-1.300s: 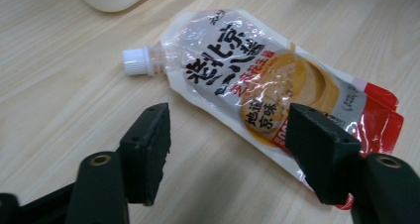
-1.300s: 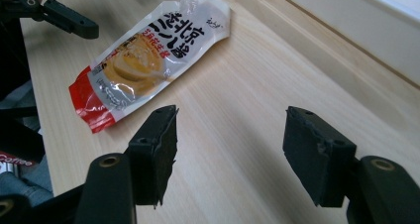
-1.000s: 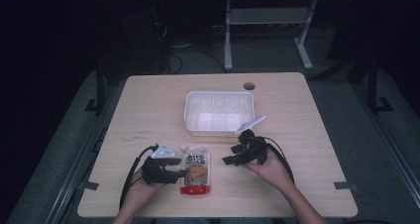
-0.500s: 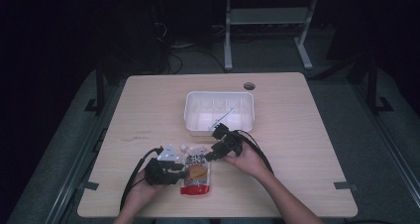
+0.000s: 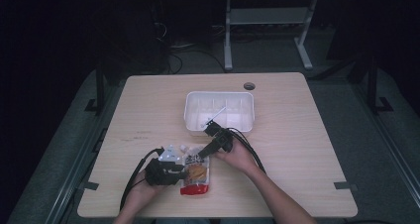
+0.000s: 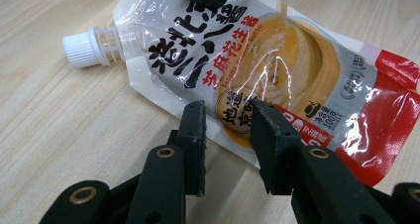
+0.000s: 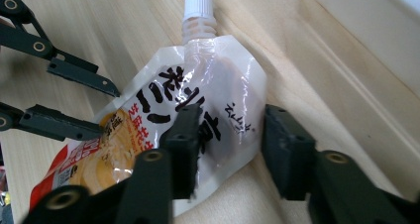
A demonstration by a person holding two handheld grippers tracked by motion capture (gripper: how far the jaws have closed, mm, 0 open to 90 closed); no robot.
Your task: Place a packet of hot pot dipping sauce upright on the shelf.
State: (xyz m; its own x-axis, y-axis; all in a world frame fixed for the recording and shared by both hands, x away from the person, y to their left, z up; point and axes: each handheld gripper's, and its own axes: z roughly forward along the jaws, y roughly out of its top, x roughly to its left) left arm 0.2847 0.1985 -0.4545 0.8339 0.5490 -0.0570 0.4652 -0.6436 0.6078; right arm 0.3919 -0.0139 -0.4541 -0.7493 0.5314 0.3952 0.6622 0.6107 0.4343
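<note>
A white spout pouch (image 5: 197,170) with black characters, an orange picture and a red bottom lies flat on the wooden table (image 5: 307,149). Its white cap (image 7: 197,5) points toward the tray. My left gripper (image 6: 228,110) is open, its jaws straddling the pouch's (image 6: 277,60) long edge near the red end. My right gripper (image 7: 232,112) is open too, with the pouch's (image 7: 198,85) upper corner below the spout between its jaws, not squeezed. In the high view the left gripper (image 5: 171,172) lies left of the pouch and the right gripper (image 5: 210,145) at its top end.
A white plastic tray (image 5: 190,110) stands mid-table just beyond the right gripper. A round cable hole (image 5: 249,86) sits near the table's far edge. Black cables trail from both grippers. The table's right half is bare wood.
My right gripper has swung from beside the tray's right corner leftward and down onto the pouch's spout end. The left gripper stays at the pouch's left edge.
</note>
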